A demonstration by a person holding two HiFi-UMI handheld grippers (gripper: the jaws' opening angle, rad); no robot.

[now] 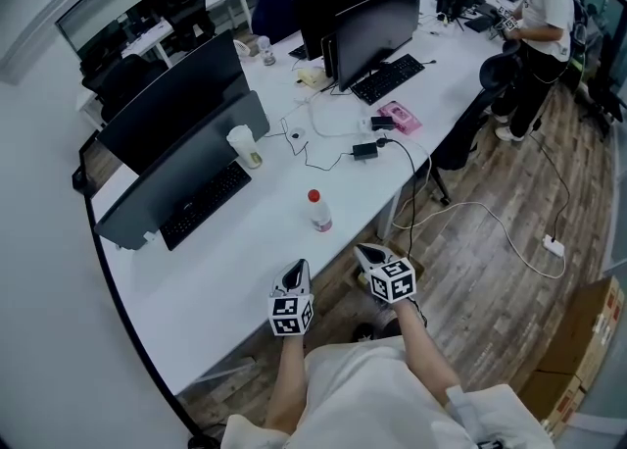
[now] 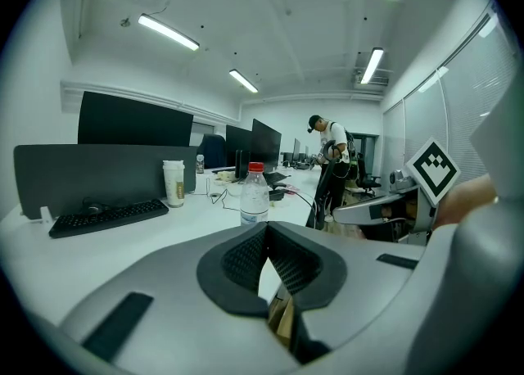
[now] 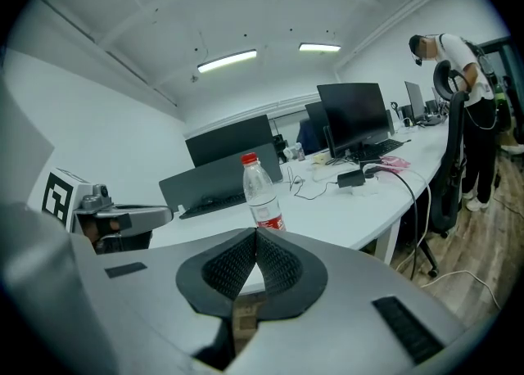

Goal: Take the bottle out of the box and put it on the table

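Bottle (image 1: 319,210) stands free and upright on the tabletop (image 1: 245,261); left gripper (image 1: 297,269) and right gripper (image 1: 367,253) hover nearby, fingers (image 2: 233,271) clenched empty, placing seemingly done.

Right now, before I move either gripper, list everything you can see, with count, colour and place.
table: one, white, running the length of the room.
bottle: one, clear with a red cap, upright on the table ahead of both grippers.
cup: one, white, beside the nearest monitor.
monitors: several, black, along the table.
keyboards: two, black, in front of monitors.
box: one, brown, on the floor at lower right.
person: one, white top, standing at the far end.
left gripper: grey, shut, empty.
right gripper: grey, shut, empty.
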